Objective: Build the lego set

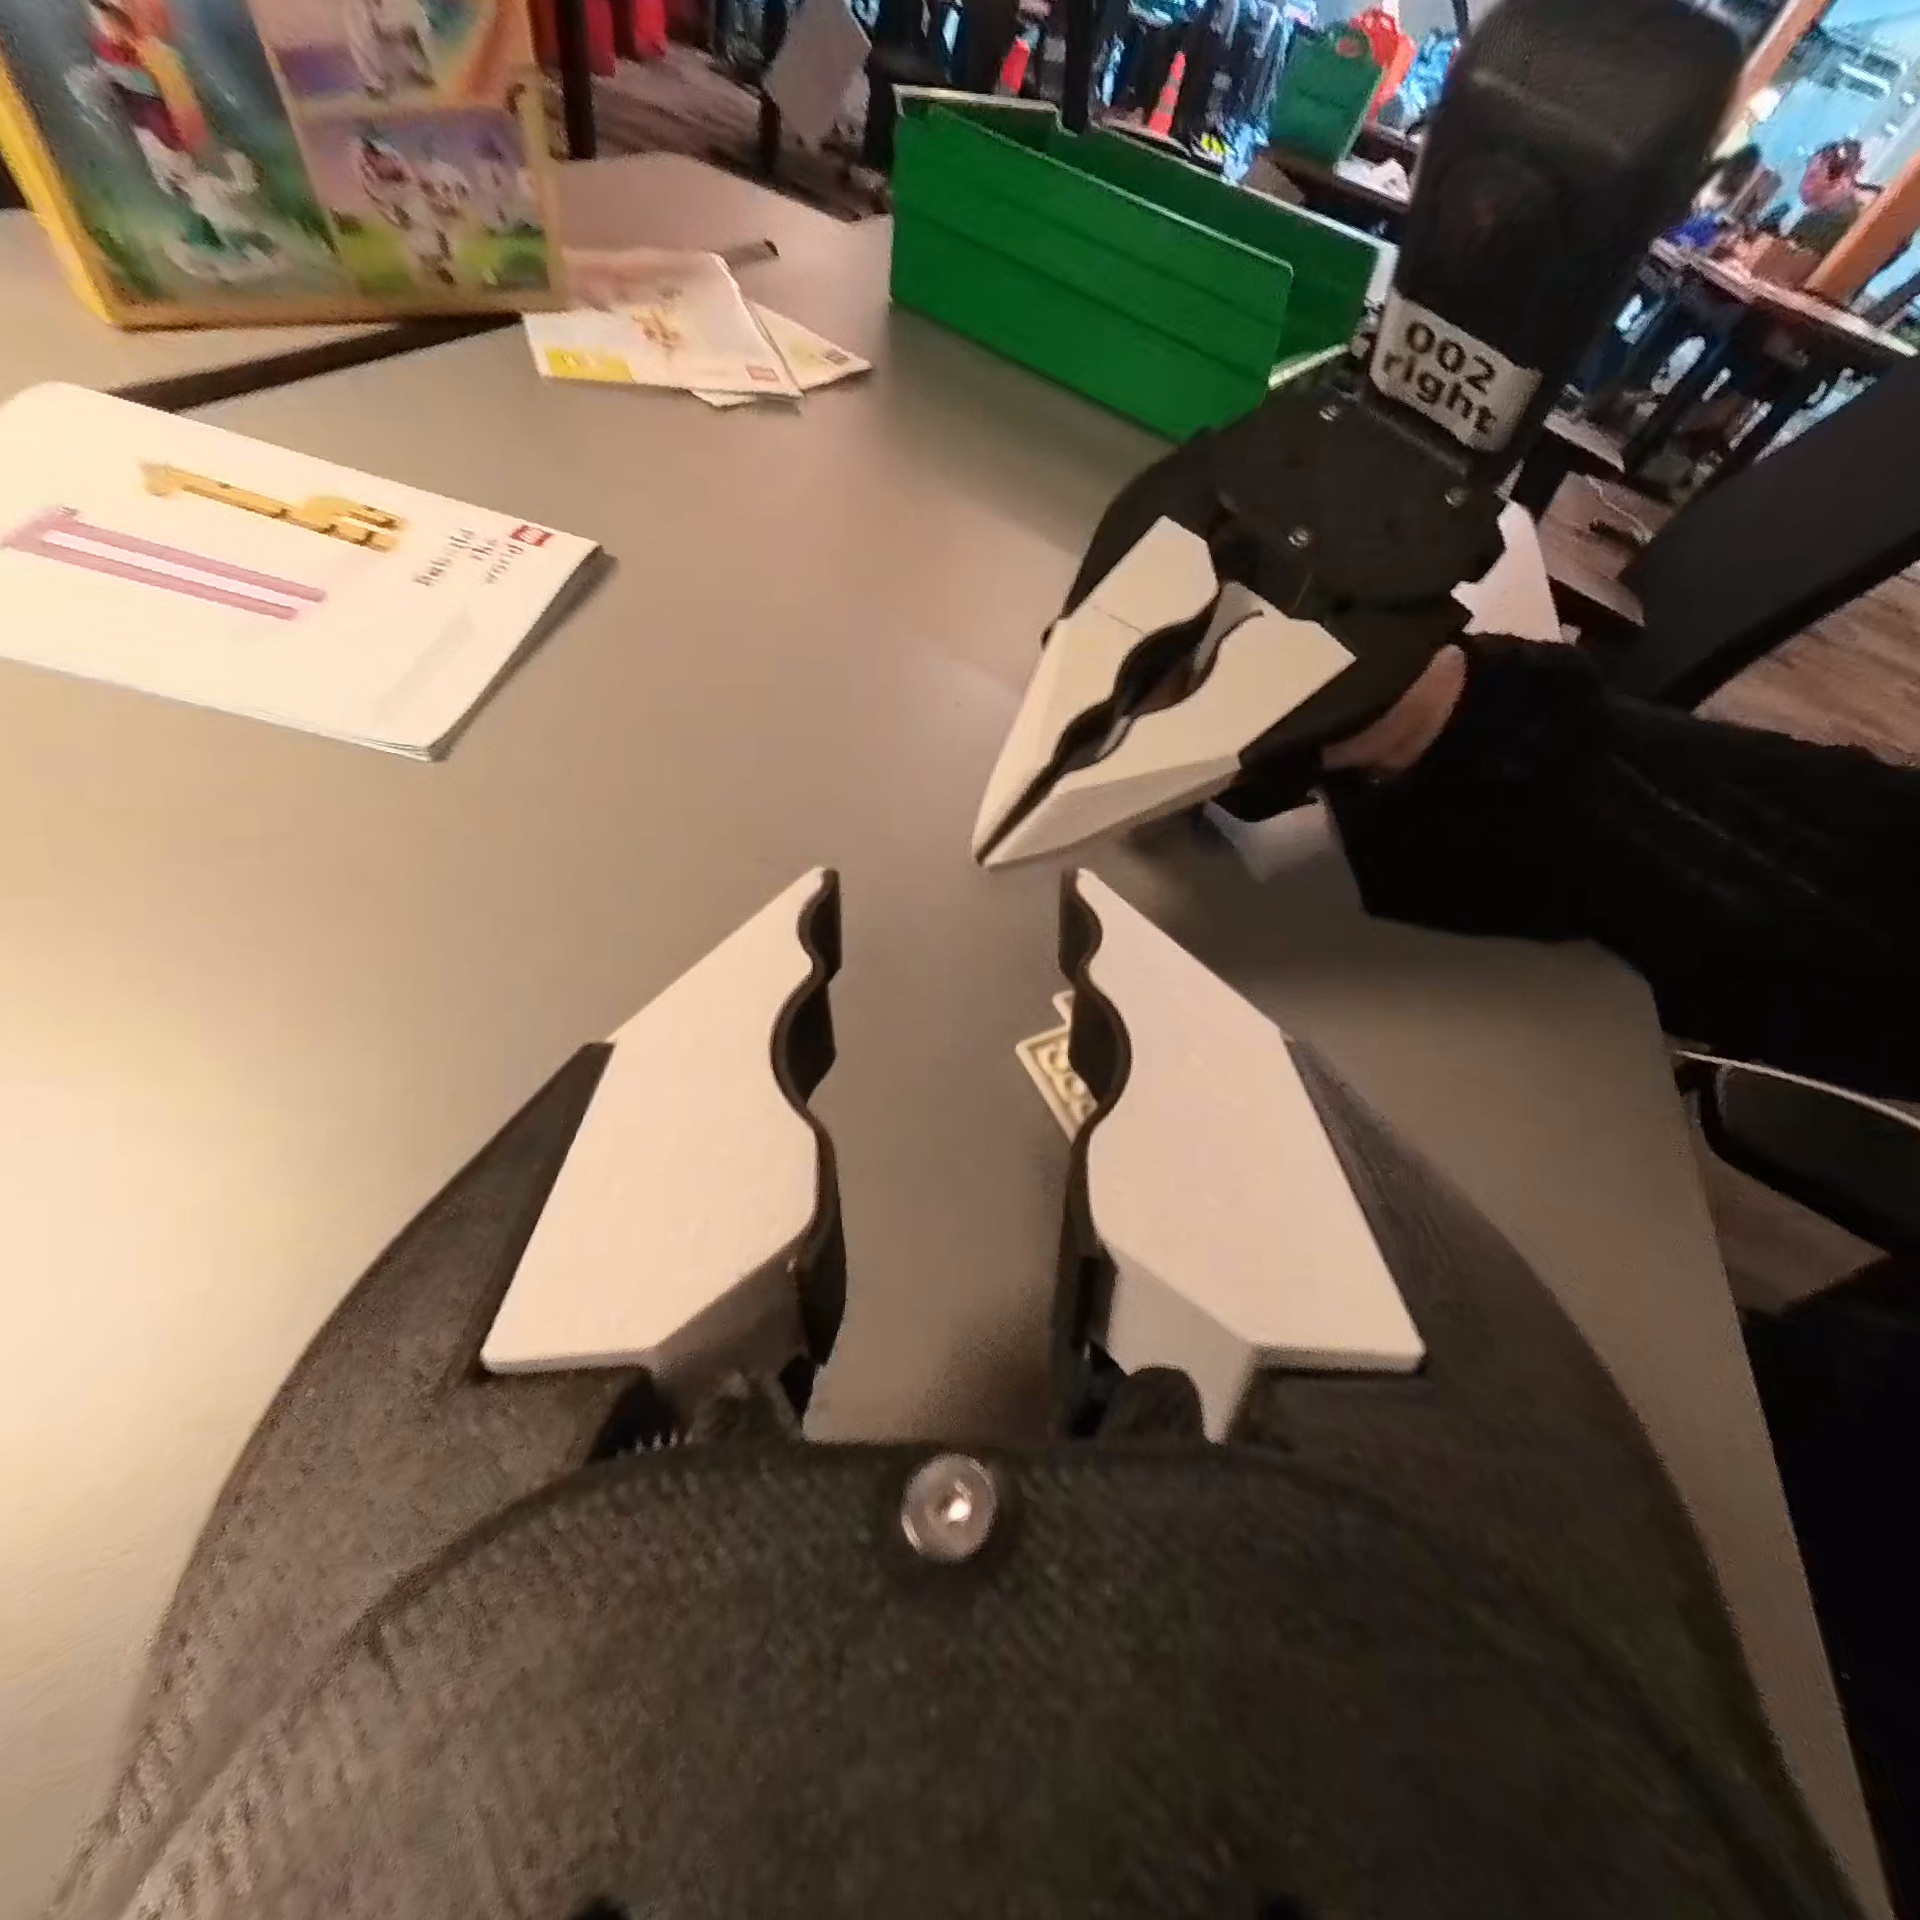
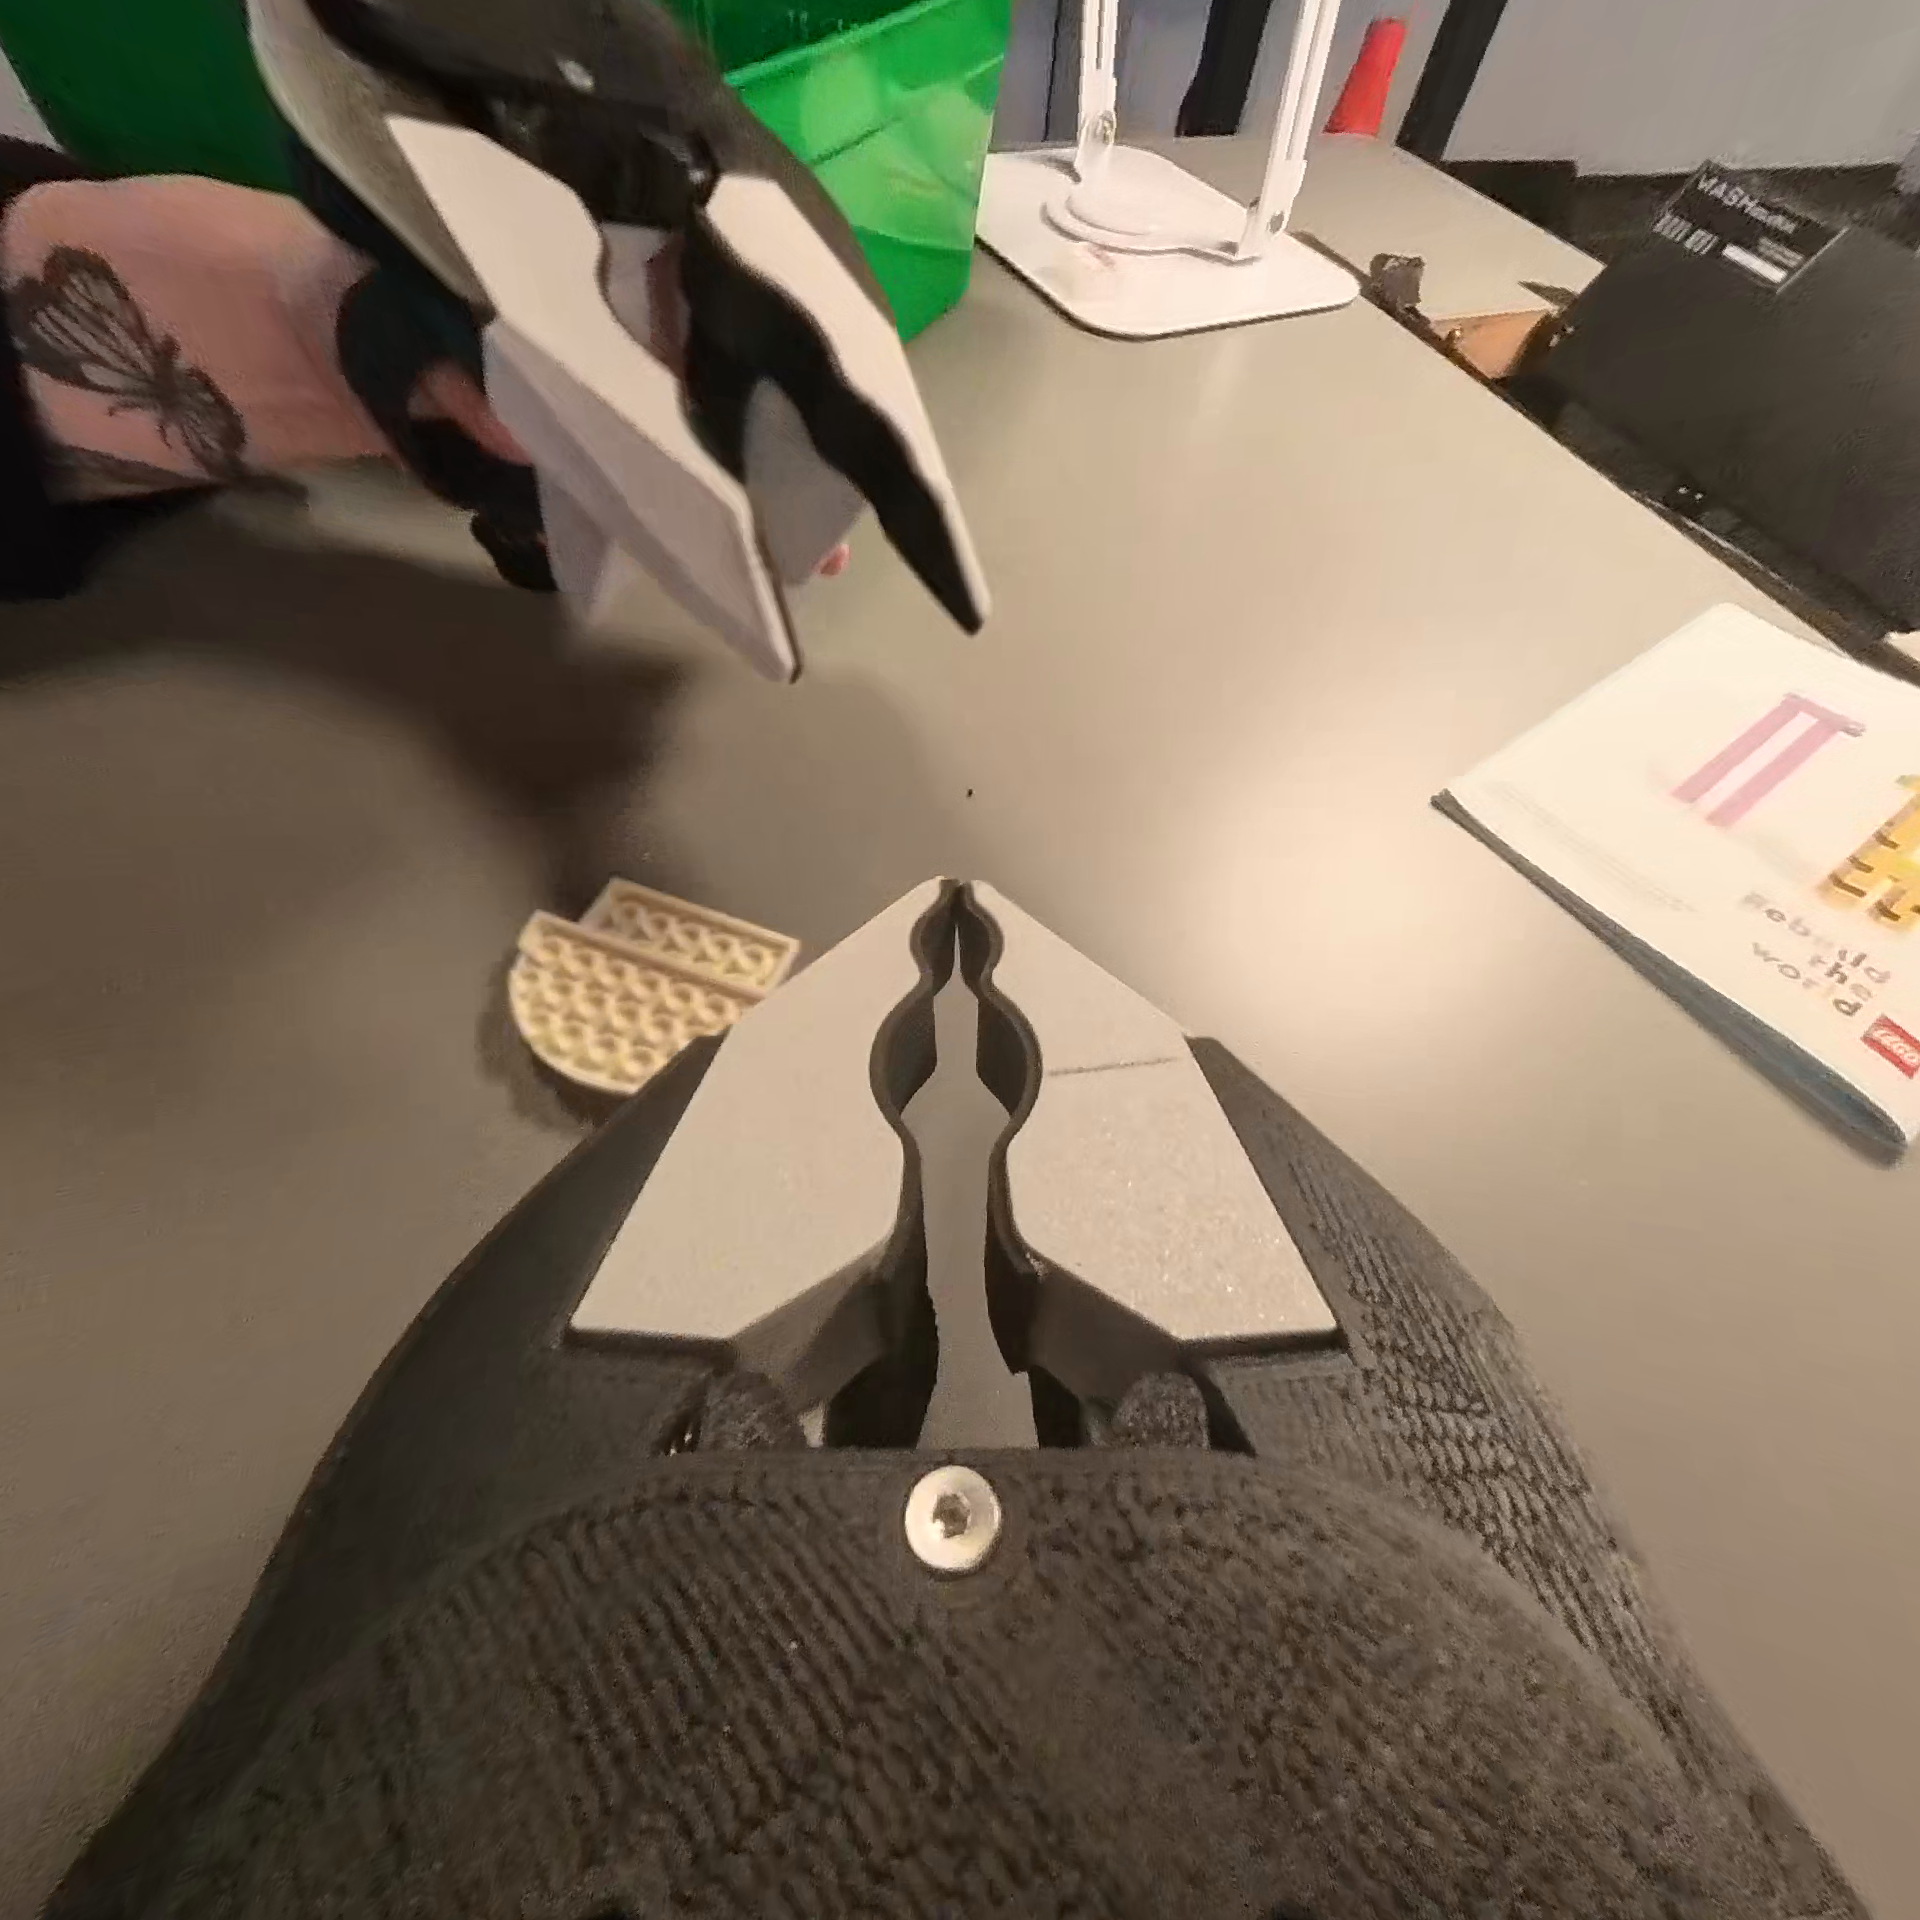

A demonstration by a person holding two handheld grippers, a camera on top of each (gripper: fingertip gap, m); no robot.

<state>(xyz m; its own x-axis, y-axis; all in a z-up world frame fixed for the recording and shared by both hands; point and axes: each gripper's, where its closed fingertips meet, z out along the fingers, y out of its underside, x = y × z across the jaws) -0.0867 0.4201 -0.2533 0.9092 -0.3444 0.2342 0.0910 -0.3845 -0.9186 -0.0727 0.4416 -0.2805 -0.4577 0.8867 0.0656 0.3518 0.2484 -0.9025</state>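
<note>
Cream lego plates (image 2: 634,987), one half-round and one straight, lie upside down on the grey table (image 2: 1247,675), just left of my right gripper's tip. In the left wrist view a corner of a cream plate (image 1: 1055,1065) shows beside my left gripper's right finger. My left gripper (image 1: 951,883) is open and empty above the table; it also shows in the right wrist view (image 2: 883,644), raised and tilted down. My right gripper (image 2: 956,888) is shut with nothing between its fingertips; it shows in the left wrist view (image 1: 987,847), tips pointing at the table just ahead of my left gripper.
An instruction booklet (image 1: 260,582) lies at the left, also in the right wrist view (image 2: 1714,862). The lego box (image 1: 281,156), loose leaflets (image 1: 696,332) and a green bin (image 1: 1101,270) stand at the back. A white stand (image 2: 1174,218) and a black box (image 2: 1745,364) are at the far right. Across from one pair of fingers to the other is roughly 5 cm.
</note>
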